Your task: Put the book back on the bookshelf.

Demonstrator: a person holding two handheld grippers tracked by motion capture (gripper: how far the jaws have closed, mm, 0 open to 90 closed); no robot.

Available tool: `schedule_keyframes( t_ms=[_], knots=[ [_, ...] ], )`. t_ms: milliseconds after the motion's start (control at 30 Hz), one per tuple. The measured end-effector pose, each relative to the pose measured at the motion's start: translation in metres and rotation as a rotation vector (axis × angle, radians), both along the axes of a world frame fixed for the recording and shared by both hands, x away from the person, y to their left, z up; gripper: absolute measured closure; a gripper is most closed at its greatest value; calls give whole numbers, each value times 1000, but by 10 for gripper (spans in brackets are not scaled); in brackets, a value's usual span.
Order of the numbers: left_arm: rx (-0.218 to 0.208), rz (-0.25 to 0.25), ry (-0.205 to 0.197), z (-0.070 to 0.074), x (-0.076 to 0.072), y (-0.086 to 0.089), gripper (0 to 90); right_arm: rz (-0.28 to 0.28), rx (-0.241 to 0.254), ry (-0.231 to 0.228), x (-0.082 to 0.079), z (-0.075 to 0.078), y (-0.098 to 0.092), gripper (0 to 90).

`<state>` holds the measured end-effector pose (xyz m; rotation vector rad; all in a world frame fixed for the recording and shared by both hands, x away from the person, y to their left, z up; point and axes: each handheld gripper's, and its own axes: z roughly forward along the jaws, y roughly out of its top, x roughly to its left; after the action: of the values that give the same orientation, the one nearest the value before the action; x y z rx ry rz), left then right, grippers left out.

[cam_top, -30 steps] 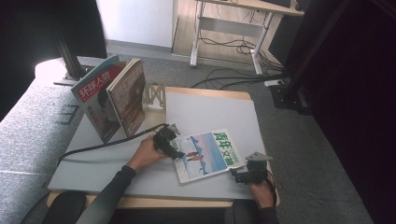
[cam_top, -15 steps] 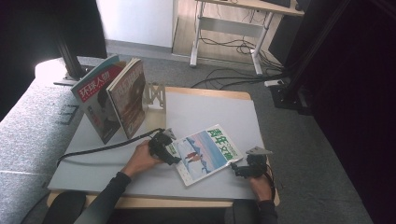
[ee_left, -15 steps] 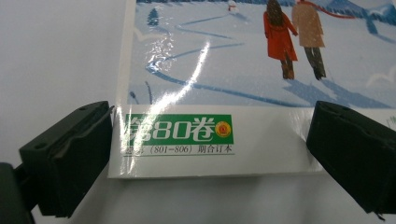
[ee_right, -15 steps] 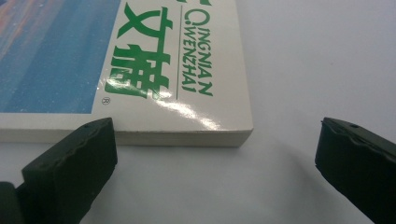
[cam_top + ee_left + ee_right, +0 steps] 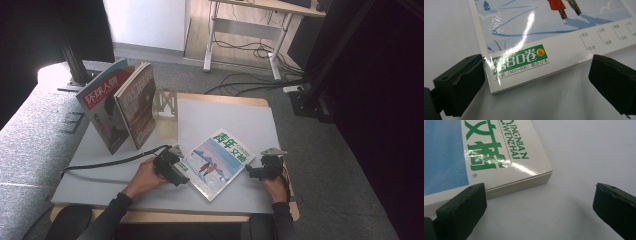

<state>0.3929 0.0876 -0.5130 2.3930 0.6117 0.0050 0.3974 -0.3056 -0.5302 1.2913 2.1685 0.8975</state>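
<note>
A thick magazine (image 5: 218, 162) with a blue-and-white cover and green characters lies flat and askew on the grey table mat (image 5: 225, 117). My left gripper (image 5: 176, 170) sits at its left corner, jaws open. In the left gripper view that corner (image 5: 524, 67) with a green label lies between the spread jaws, the left pad (image 5: 461, 85) close against the magazine's edge. My right gripper (image 5: 256, 171) rests at the magazine's right corner, open. The right gripper view has that corner (image 5: 524, 170) just ahead of the wide-apart jaws, nothing clamped.
Two magazines (image 5: 122, 102) stand upright, leaning in a metal rack (image 5: 165, 102) at the table's back left. A black cable (image 5: 115, 162) trails left from my left gripper. The wooden table edge (image 5: 175, 217) runs along the front.
The magazine has turned and shifted slightly on the mat, and both grippers have drawn in at its two near corners. Their jaws stay open.
</note>
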Motion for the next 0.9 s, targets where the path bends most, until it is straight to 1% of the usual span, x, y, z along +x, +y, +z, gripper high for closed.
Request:
schedule_keyframes(
  t_ms=[67, 233, 267, 300, 433, 567, 733, 900],
  knots=[
    [-13, -2, 6, 0, -3, 2, 13, -5, 2, 1, 5, 0, 1, 0],
    [-12, -18, 14, 0, -13, 3, 14, -17, 4, 9, 17, 0, 3, 0],
    [-12, -18, 14, 0, -13, 3, 14, -17, 4, 9, 17, 0, 3, 0],
    [-14, -24, 16, 0, -17, 3, 12, -23, 7, 10, 22, 0, 5, 0],
    [-27, -30, 23, -1, -25, 3, 0, -34, 9, 12, 29, 0, 7, 0],
    [-49, -39, 30, -1, -31, 3, 0, -44, 10, 7, 35, 0, 10, 0],
    [-95, -56, 46, 0, -38, 3, 0, -48, 10, 13, 43, 0, 13, 0],
    [-117, -68, 53, -1, -43, 3, 3, -62, 12, 12, 50, 0, 16, 0]
  ],
)
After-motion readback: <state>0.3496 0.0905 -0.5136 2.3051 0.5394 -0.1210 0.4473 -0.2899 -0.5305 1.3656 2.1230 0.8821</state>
